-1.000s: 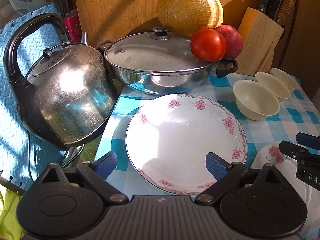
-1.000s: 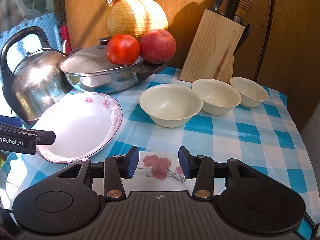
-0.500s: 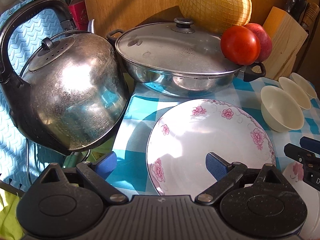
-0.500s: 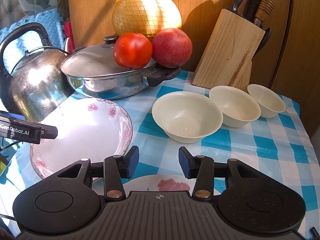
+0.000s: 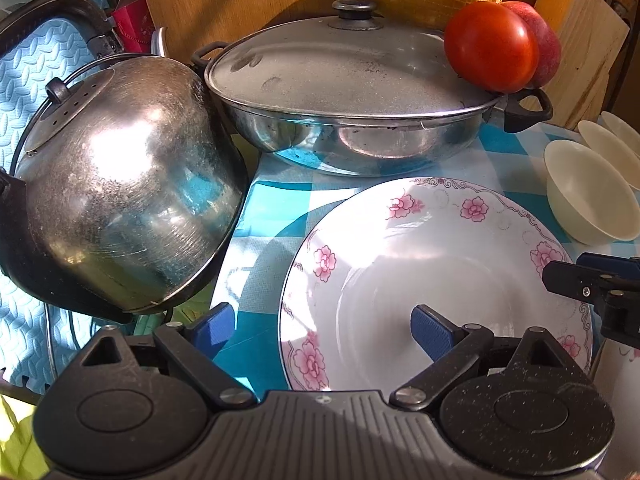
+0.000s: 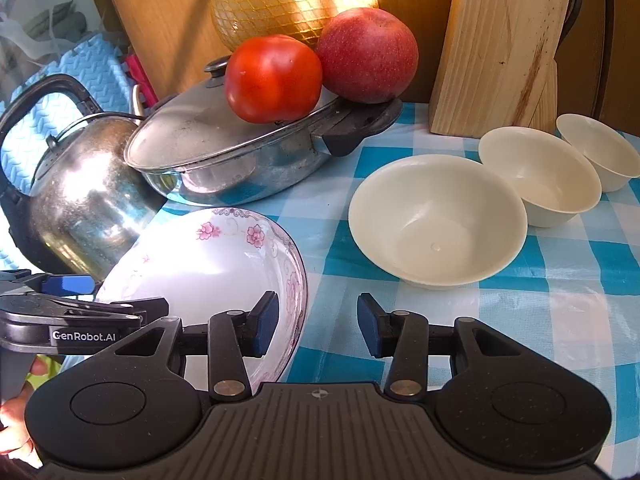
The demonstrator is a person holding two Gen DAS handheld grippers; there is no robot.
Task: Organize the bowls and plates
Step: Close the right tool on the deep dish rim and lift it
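Left gripper (image 5: pixel 322 330): fingers wide, straddling the plate's (image 5: pixel 436 264) near-left rim, likely lining up a grasp.
Right gripper (image 6: pixel 317 325): fingers wide, empty; plate at its left finger.
Bowls (image 6: pixel 436 220): ahead-right, in a row.

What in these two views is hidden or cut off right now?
- Second flowered plate: left wrist view, a sliver at the right edge, behind the right tongs.
- Knife handles: both views, cropped above the knife block.
- Near rim of the big flowered plate: covered by the left tongs.
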